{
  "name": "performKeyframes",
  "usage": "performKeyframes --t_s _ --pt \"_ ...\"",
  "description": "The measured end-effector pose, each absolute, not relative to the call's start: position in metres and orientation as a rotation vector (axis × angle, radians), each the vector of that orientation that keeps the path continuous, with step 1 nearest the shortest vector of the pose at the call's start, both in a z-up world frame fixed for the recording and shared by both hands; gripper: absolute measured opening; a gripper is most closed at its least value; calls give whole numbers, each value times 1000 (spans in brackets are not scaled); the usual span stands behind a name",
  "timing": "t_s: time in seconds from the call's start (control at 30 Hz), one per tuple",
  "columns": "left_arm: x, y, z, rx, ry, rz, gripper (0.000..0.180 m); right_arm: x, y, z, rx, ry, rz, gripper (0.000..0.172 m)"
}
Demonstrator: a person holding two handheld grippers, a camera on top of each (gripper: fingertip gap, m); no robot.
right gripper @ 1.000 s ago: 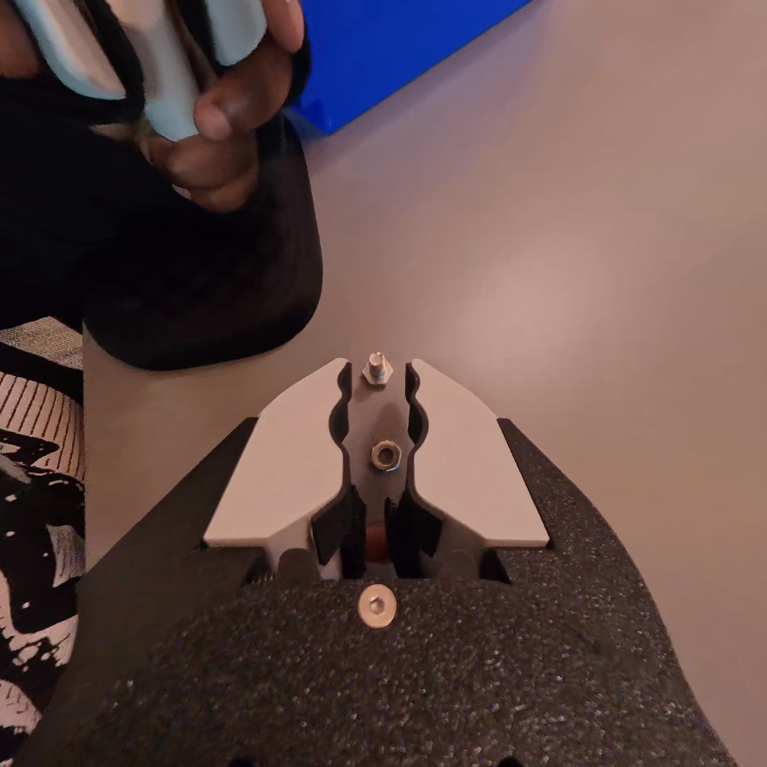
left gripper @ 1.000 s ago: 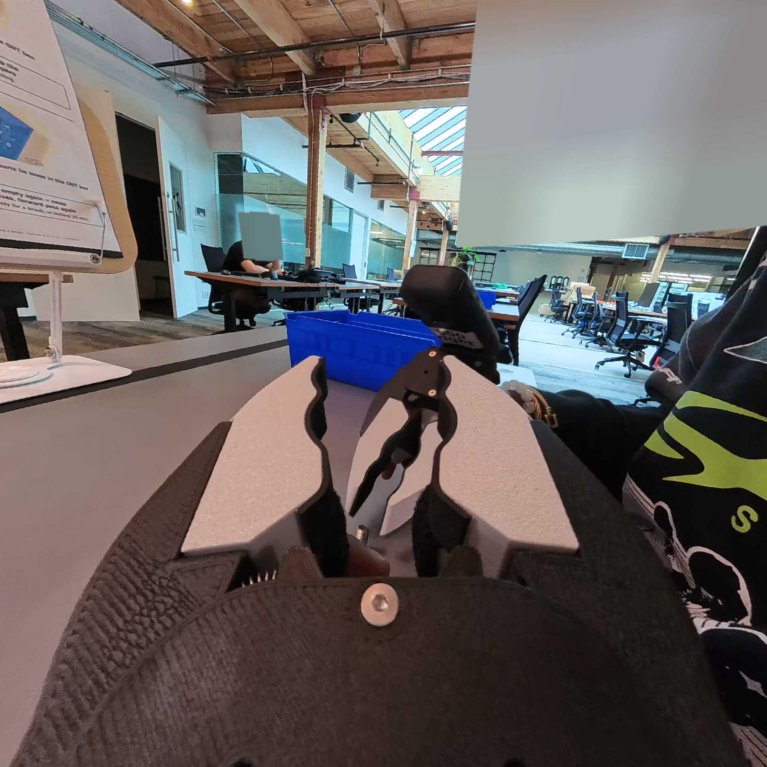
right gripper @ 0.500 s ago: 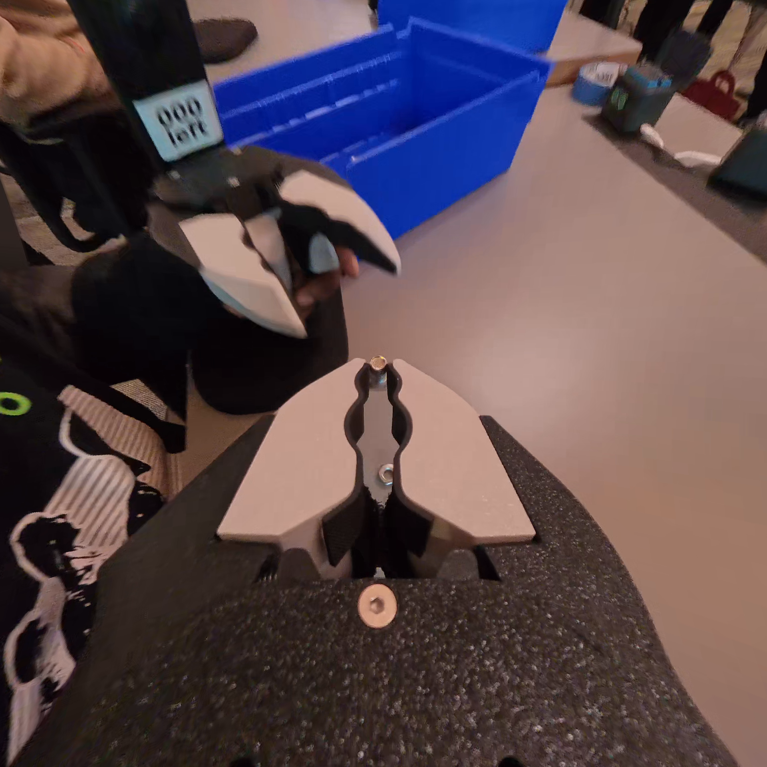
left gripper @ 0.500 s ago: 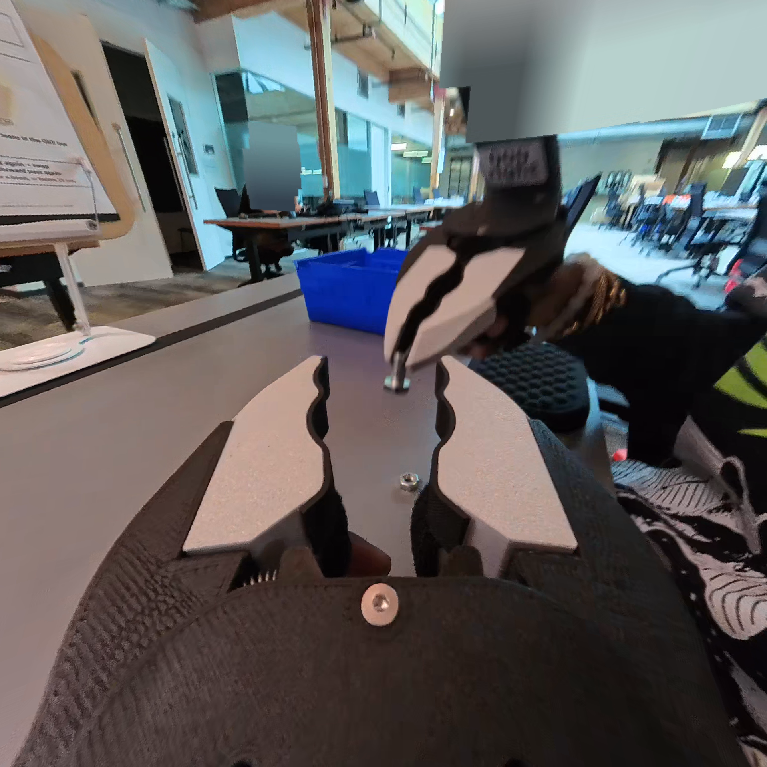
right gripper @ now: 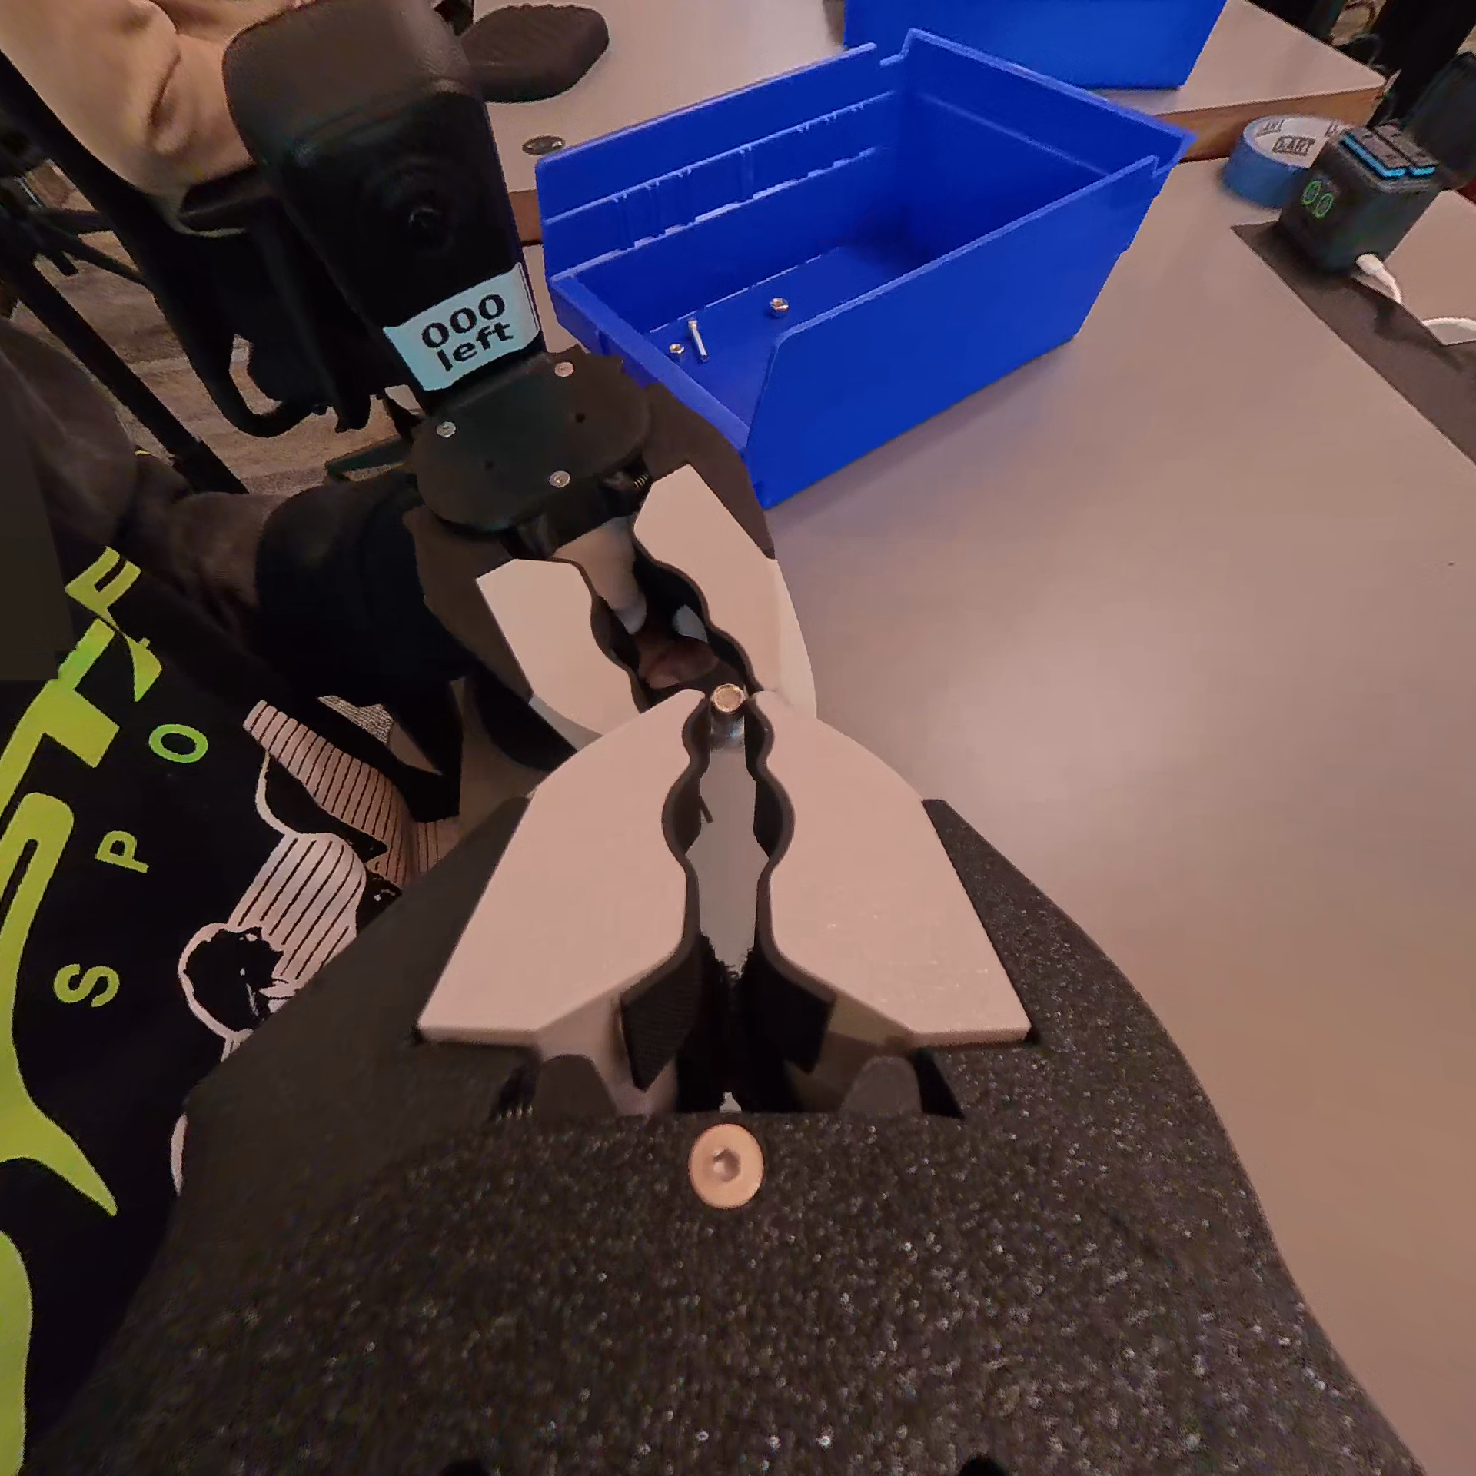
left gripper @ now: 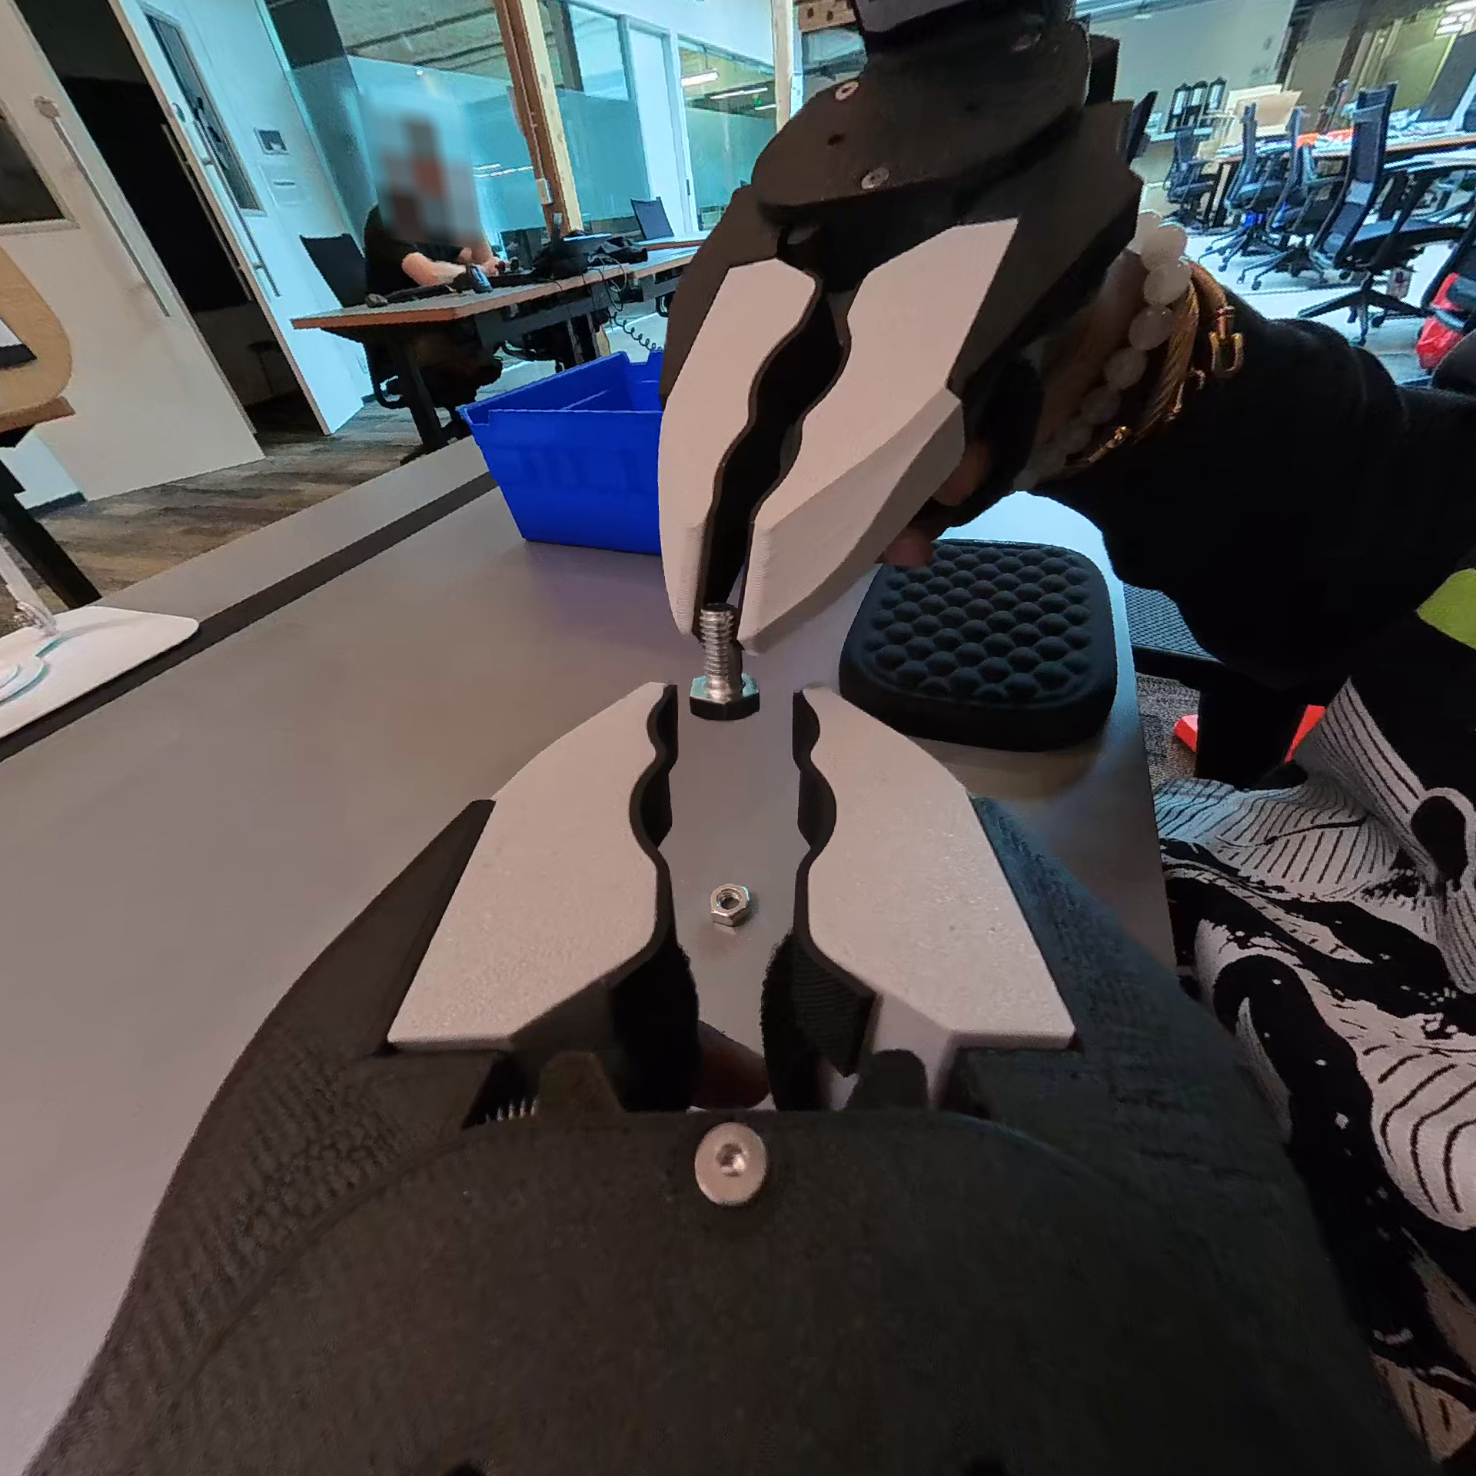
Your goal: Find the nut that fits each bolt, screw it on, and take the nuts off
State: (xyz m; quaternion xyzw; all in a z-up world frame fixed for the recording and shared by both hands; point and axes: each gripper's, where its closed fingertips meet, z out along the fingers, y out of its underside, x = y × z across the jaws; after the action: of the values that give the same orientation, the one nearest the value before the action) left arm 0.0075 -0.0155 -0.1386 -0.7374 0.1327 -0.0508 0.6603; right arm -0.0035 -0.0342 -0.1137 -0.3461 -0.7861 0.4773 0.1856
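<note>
Right gripper (left gripper: 713, 631) pinches bolt (left gripper: 721, 667) (head down); left gripper (left gripper: 728, 703) gapes wide, holding nothing.

The bolt (left gripper: 723, 667) is standing upright, head down, just ahead of the left gripper (left gripper: 727, 703) fingertips, its top pinched in the right gripper (left gripper: 713, 619) from above. A nut (left gripper: 727, 905) is lying between the left jaws. A bin (left gripper: 583, 471) is sitting farther ahead, a pad (left gripper: 982, 647) to the right.
</note>
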Motion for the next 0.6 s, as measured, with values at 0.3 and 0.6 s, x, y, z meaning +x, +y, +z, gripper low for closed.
performKeyframes --t_s 0.3,0.6 --pt "8 -15 -141 -1679 310 -116 20 -3 -36 -113 -965 -2229 1373 8" --pt "2 -19 -135 -1641 270 -141 15 -2 -25 -110 -976 -2246 1335 26"
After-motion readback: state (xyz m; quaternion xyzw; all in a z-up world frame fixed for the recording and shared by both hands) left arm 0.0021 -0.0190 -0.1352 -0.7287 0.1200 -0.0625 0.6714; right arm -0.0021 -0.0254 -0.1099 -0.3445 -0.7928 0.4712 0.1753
